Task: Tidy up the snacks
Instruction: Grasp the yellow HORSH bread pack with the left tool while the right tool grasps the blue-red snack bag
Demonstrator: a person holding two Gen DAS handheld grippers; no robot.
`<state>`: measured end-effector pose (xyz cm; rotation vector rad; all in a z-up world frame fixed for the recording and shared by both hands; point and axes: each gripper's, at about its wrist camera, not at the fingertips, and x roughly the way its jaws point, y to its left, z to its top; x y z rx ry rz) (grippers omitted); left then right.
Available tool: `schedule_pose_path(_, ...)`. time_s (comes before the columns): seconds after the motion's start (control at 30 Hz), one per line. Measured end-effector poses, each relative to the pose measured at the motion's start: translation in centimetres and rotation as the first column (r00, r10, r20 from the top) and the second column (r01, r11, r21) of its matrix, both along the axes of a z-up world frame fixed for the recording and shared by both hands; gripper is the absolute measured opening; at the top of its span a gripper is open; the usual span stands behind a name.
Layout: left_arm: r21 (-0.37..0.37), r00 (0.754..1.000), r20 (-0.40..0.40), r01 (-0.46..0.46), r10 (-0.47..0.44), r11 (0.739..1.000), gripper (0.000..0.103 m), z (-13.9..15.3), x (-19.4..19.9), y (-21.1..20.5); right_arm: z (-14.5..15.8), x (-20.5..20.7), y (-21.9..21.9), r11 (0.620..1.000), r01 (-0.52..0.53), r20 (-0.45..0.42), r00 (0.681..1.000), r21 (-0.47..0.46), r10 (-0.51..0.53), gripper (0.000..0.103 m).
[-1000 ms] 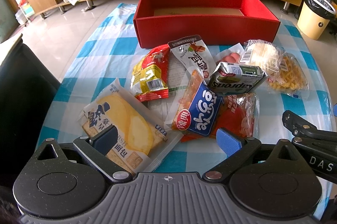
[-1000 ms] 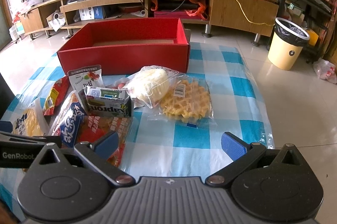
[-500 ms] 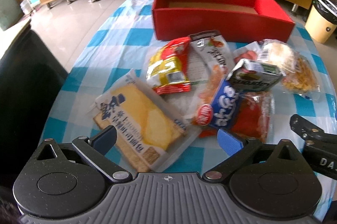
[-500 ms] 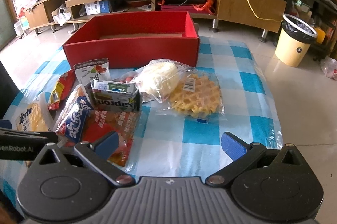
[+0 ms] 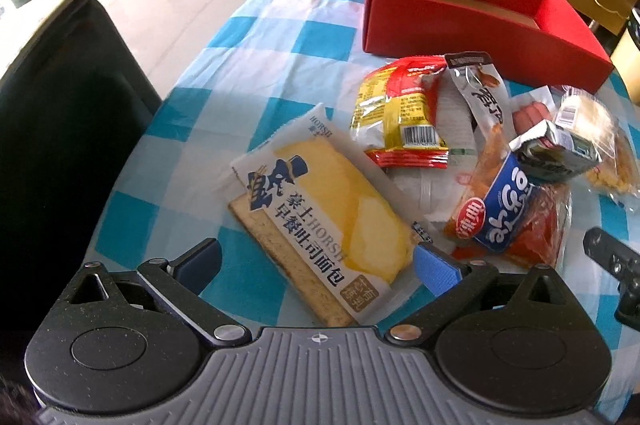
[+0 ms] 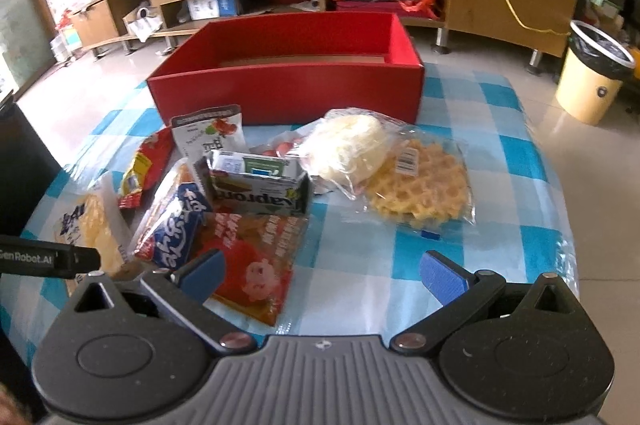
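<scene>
A checked blue-and-white tabletop (image 5: pixel 304 37) spread with snacks, none yet in the red box (image 5: pixel 452 29) at its far edge. At far left lies the flat bread packet (image 5: pixel 320 213), yellow and white, with the left tool (image 5: pixel 318 261) poised low over its near end — both blue pads spread wide, one either side of the wrapper, nothing held; whether the pads touch the film cannot be told. Next along, a yellow-and-red bag (image 5: pixel 400 117) and a white sachet (image 5: pixel 476 93) overlap a blue-labelled pack (image 5: pixel 500 213), which rests against a small green carton (image 6: pixel 260 189) (printed side toward the camera, upside down); below them lies a red pouch (image 6: pixel 256 265). Further right sit a clear bag holding a pale bun (image 6: pixel 348 149) and, touching it, a wrapped waffle (image 6: pixel 420 189). The right tool (image 6: pixel 322 275) hangs over the near edge, likewise wide and empty, its left pad over the red pouch.

The likely first pick is the bread packet; the risks from here lie in the wrapping — slick film could slide out of the pads, a hard squeeze could crush the slice, and a lift that drags its far corner may pull the neighbouring bags askew. The two tools are also near each other, so a careless swing toward the box could knock them together.
</scene>
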<state>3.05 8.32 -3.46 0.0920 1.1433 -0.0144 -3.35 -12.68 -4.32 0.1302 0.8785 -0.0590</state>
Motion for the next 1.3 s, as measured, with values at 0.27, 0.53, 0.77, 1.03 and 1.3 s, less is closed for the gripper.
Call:
schedule_pose_path(0.27, -0.079, 0.976, -0.104, -0.201, 0.192, 0.976, 0.102, -1.8, 2.6, 1.2, 0.1, 0.7, 0.6, 0.998, -0.057, 0.003, 0.998, -0.029, 0.057, 0.101)
schedule_pose_path(0.53, -0.041, 0.933, -0.142, -0.339, 0.331, 0.94, 0.103, -3.7, 4.7, 0.0, 1.5, -0.4, 0.5, 0.996, -0.088, 0.045, 0.995, -0.014, 0.089, 0.101)
schedule_pose_path(0.77, -0.042, 0.941, -0.203, -0.286, 0.272, 0.957, 0.099, -3.8, 2.4, 2.2, 1.2, -0.4, -0.6, 0.998, -0.059, 0.012, 0.998, 0.032, 0.059, 0.101)
schedule_pose_path(1.03, -0.004, 0.98, -0.12, -0.161, 0.159, 0.987, 0.091, -2.7, -0.5, 2.1, -1.6, -0.6, 1.2, 0.989, -0.142, -0.067, 0.988, -0.031, 0.14, 0.101)
schedule_pose_path(1.3, -0.018, 0.973, -0.119, -0.202, 0.199, 0.979, 0.103, -3.7, 0.4, 2.8, -4.6, -1.3, 4.1, 0.956, -0.272, -0.109, 0.959, -0.112, 0.26, 0.101)
